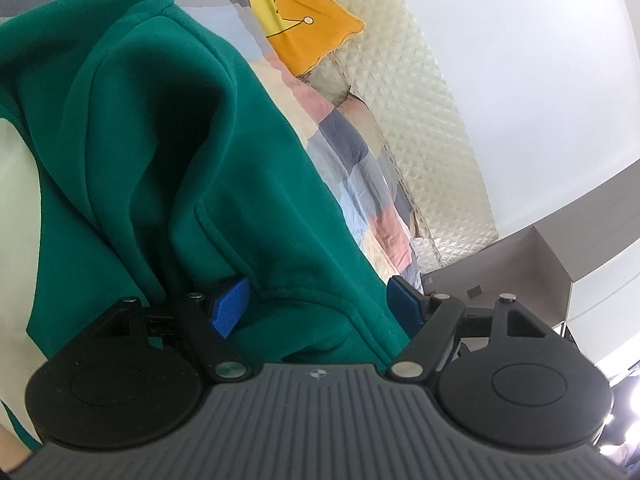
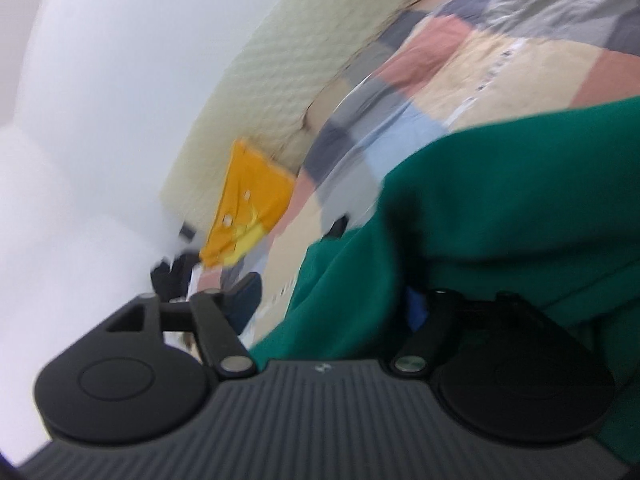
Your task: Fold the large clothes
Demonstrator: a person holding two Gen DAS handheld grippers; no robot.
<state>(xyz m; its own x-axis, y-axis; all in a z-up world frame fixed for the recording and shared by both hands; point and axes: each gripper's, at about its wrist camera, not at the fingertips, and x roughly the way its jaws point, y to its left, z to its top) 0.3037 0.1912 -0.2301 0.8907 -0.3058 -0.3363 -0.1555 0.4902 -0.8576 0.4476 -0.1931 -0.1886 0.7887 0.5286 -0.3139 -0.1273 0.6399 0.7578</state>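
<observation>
Patchwork-checked bed cover [image 1: 352,152] underlies the green fleece sweatshirt [image 1: 168,152]. Its hem bunches between my left gripper [image 1: 320,304], jaws wide, nothing pinched. My right gripper [image 2: 332,300], jaws spread, sits half under a fold. Advice: seize one hem layer only before folding.

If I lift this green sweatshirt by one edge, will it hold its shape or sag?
Likely to sag: the green sweatshirt already lies in deep, soft folds on the patchwork bedspread. It looks like thick fleece with a stitched hem, so probably fairly heavy for cloth. A one-edge grip would probably let the rest hang and drag; the matte surface suggests it won't slip.
</observation>
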